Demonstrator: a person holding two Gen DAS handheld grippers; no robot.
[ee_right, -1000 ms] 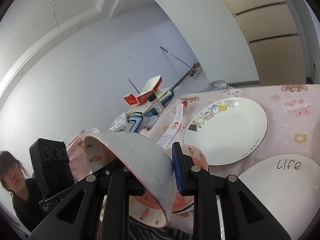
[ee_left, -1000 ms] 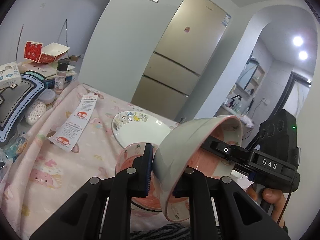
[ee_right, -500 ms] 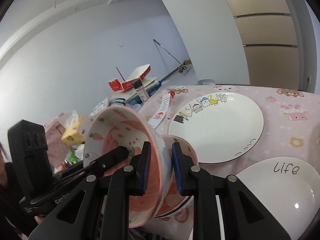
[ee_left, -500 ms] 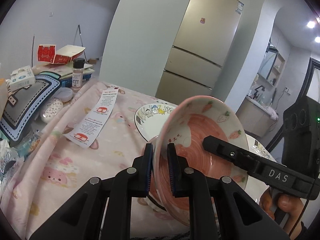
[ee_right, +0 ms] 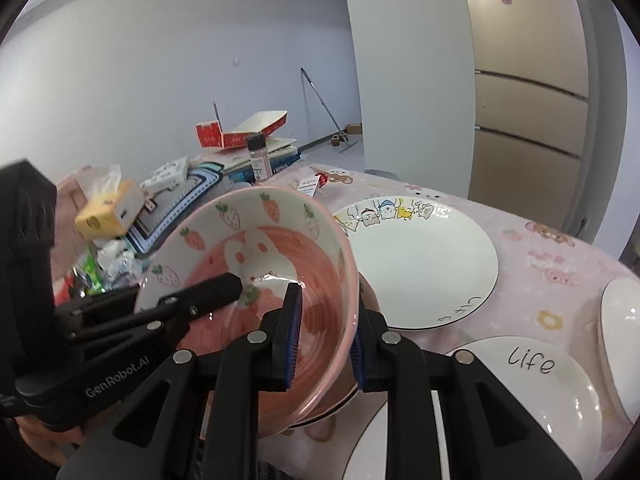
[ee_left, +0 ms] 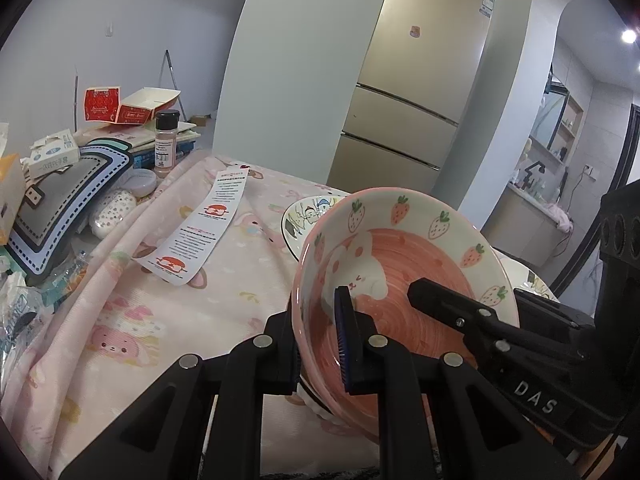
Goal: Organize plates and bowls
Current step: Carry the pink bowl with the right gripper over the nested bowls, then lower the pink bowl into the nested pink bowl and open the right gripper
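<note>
- Since a second ago we have turned the strawberry bowl (ee_left: 404,280) from showing its pale outside to facing its pink inside toward both cameras.
- The strawberry bowl is pink-glazed with a white rabbit at the centre and strawberries round a cream rim; it tilts just above a second pink bowl (ee_right: 340,396) on the counter (ee_left: 132,320).
- Our left hand-held gripper (ee_left: 318,344) is clamped on the bowl's near wall, one finger inside and one outside; our right hand-held gripper (ee_right: 324,336) pinches the opposite wall the same way.
- We read "DAS" on the right unit in the left view, "GenRobot.AI" on the left unit in the right view.
- Beyond the bowl lies one cartoon plate (ee_right: 420,264); to its right one plate lettered "life" (ee_right: 520,392).
- Left of the bowl stands one spice jar (ee_left: 165,140).
</note>
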